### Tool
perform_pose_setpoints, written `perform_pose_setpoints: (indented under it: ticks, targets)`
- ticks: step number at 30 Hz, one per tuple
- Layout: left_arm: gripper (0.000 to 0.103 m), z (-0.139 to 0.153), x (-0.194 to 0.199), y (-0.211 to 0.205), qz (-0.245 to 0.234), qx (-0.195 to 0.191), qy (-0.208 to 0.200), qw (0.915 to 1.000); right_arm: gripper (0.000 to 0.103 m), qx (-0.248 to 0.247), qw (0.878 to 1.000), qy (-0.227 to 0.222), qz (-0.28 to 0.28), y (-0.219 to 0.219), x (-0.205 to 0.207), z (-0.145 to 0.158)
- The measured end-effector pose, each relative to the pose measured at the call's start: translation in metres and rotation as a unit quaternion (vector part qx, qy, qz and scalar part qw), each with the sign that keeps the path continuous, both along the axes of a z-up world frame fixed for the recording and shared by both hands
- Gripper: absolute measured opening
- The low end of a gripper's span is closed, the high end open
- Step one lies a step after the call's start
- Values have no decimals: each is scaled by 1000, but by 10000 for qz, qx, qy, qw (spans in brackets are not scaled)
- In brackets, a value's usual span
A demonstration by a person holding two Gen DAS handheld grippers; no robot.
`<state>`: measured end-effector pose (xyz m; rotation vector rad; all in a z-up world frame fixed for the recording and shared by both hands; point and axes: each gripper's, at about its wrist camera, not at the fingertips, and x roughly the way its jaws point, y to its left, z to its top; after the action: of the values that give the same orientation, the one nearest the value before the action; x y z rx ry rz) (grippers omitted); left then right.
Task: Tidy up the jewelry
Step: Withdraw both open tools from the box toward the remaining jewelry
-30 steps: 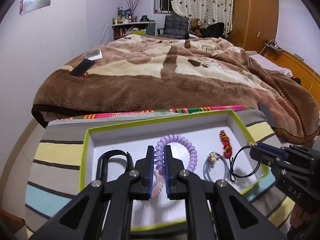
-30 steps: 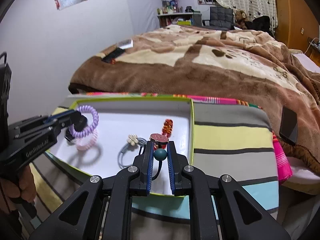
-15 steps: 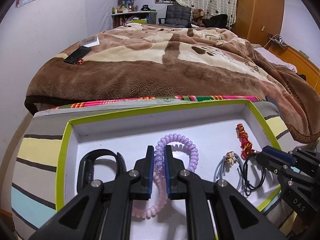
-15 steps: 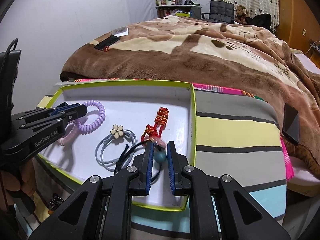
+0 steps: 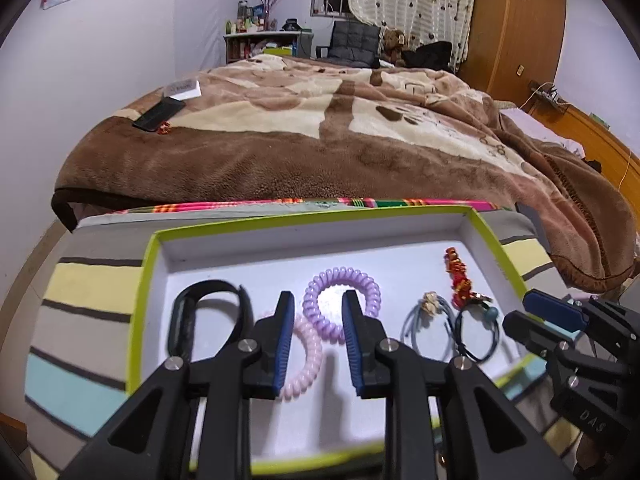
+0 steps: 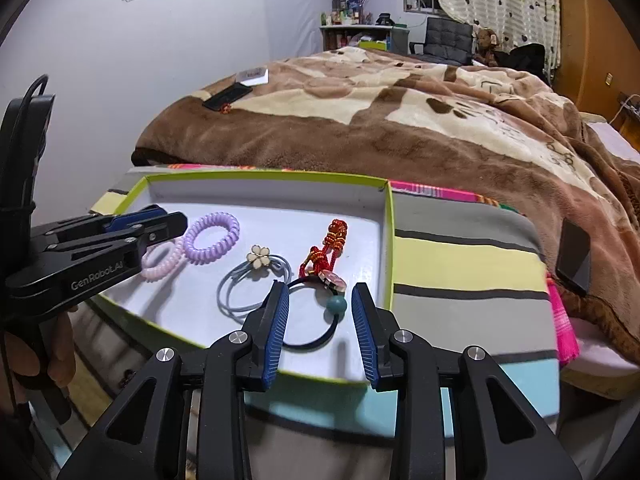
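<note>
A white tray with a green rim (image 5: 149,264) (image 6: 387,240) holds the jewelry. A purple coil tie (image 5: 341,298) (image 6: 212,236) lies flat, overlapping a pink coil tie (image 5: 306,364) (image 6: 162,260). My left gripper (image 5: 318,344) (image 6: 172,220) is open, its jaws either side of the purple coil. A black band (image 5: 188,320) lies at the tray's left. A grey flower tie (image 6: 256,276), a red knot charm (image 6: 334,242) and a black tie with a teal bead (image 6: 335,306) lie at the right. My right gripper (image 6: 320,332) (image 5: 532,316) is open around the bead tie.
The tray sits on a striped cloth (image 6: 460,260) before a bed with a brown blanket (image 5: 340,140). A dark phone (image 6: 574,258) lies on the blanket's edge at right; another phone (image 5: 158,114) and a white box (image 5: 184,89) lie on the bed's far left.
Both grippers have opened. The left let go of the purple coil tie, the right let go of the black bead tie; both items now lie in the tray.
</note>
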<state>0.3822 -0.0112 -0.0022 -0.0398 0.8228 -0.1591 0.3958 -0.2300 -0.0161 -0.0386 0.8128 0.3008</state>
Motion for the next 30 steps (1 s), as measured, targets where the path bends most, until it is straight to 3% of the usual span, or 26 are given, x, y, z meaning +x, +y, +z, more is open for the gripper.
perform_pose_setpoints:
  ticks: [13,26,30]
  targets:
    - [26,35,-104,24,249,-279,-479,9982,34,264,9982,-528,-70,-14,-87,41]
    - [26,33,-197,17,368,-85,-675,9970,35,271,9960,-849,37,-9,-174,47]
    - [26,32,-215,17,399,-60,-709,9967,40,293,9958,-864,71,-9,-194,42]
